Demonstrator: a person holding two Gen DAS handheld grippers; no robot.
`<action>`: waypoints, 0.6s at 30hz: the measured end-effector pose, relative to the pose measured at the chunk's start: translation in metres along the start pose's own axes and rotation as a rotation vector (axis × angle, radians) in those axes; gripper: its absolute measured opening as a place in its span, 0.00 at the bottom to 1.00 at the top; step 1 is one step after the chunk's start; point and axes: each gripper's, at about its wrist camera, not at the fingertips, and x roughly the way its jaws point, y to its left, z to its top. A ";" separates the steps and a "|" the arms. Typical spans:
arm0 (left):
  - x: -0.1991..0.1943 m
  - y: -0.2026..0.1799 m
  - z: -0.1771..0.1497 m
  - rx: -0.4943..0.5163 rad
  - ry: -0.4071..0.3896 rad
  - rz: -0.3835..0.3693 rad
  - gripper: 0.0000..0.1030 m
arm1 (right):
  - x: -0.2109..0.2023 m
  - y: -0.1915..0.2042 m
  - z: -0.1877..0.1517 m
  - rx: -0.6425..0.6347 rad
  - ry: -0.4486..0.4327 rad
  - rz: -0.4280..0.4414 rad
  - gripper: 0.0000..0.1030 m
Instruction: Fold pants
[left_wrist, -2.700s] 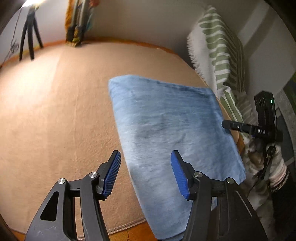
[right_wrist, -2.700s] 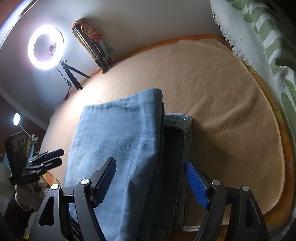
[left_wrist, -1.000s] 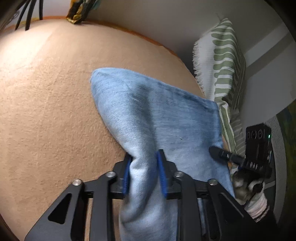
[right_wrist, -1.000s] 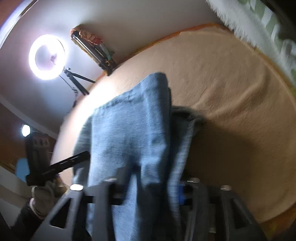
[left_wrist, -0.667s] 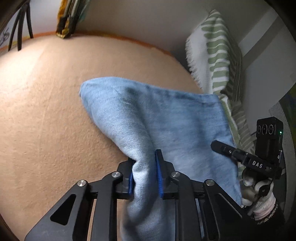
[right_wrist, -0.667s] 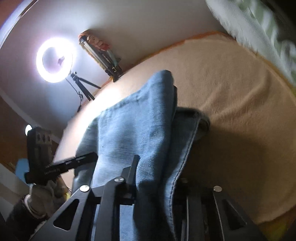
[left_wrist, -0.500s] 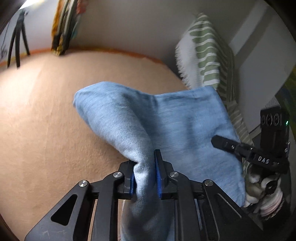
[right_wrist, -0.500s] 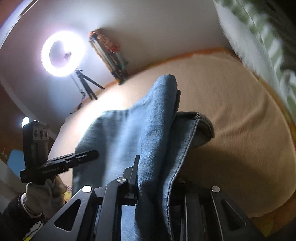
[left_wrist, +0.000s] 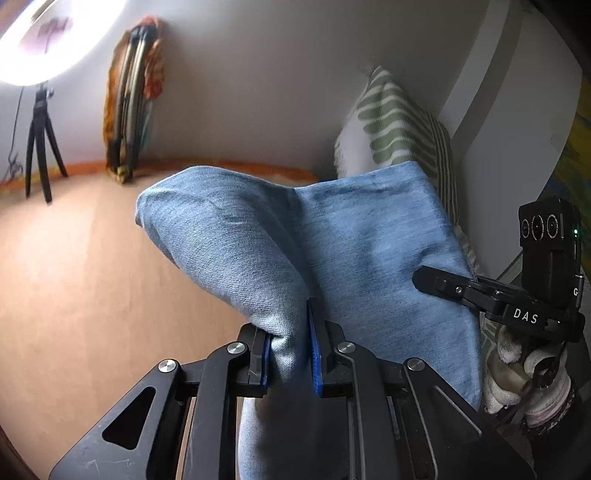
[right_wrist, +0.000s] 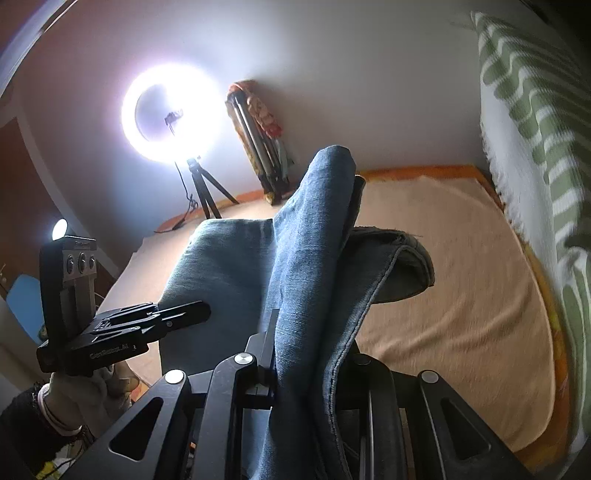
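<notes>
The folded blue denim pants hang lifted above the peach bed cover. My left gripper is shut on one near corner of the pants. My right gripper is shut on the other near corner, where the waistband droops; its right finger is hidden by cloth. The pants stretch between both grippers. The right gripper shows in the left wrist view, and the left gripper shows in the right wrist view.
A green-striped white blanket lies along the right of the bed. A lit ring light on a tripod and a folded tripod bundle stand by the far wall.
Both grippers went from open over the flat pants to shut on its near corners. Since then they have lifted the near edge up off the bed, and both views tilt upward.
</notes>
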 end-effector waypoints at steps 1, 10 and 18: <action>-0.003 0.000 0.003 0.004 -0.010 0.001 0.14 | 0.000 0.001 0.003 -0.002 -0.005 0.000 0.18; 0.005 -0.001 0.051 0.044 -0.065 0.014 0.14 | 0.011 0.001 0.049 -0.010 -0.036 0.007 0.18; 0.030 0.020 0.091 0.060 -0.074 0.011 0.14 | 0.044 -0.012 0.098 -0.010 -0.032 -0.003 0.18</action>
